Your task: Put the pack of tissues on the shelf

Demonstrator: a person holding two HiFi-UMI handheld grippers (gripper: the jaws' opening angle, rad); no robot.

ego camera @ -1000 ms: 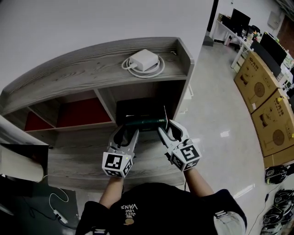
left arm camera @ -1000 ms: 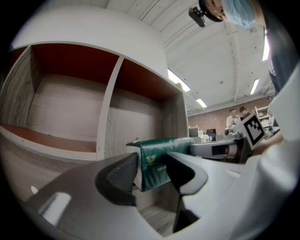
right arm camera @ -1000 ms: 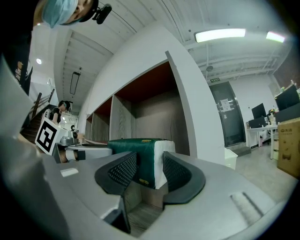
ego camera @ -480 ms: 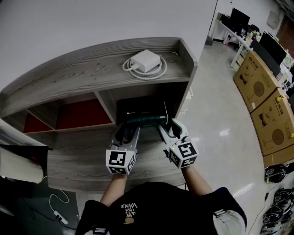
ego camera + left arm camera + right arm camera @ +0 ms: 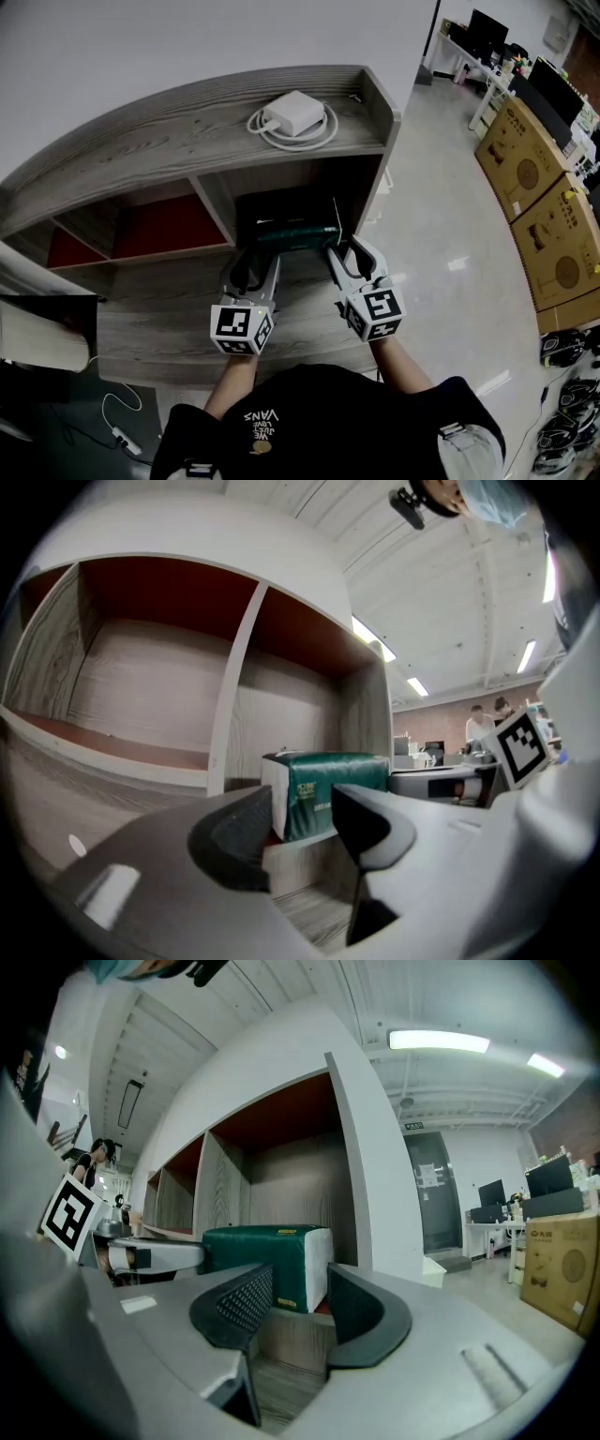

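Green, white-ended pack of tissues [image 5: 298,234] flat in the grey wooden shelf [image 5: 141,150], right-hand compartment, front edge.

Dark green tissue pack [image 5: 334,787] with white ends; grey wood-grain shelf [image 5: 141,150], red back panels [image 5: 171,229].

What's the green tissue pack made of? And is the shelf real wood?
The tissue pack looks like soft plastic wrap: green, slightly glossy, white ends. The shelf looks like matte grey wood-grain board; streaks show, but it may be printed laminate.
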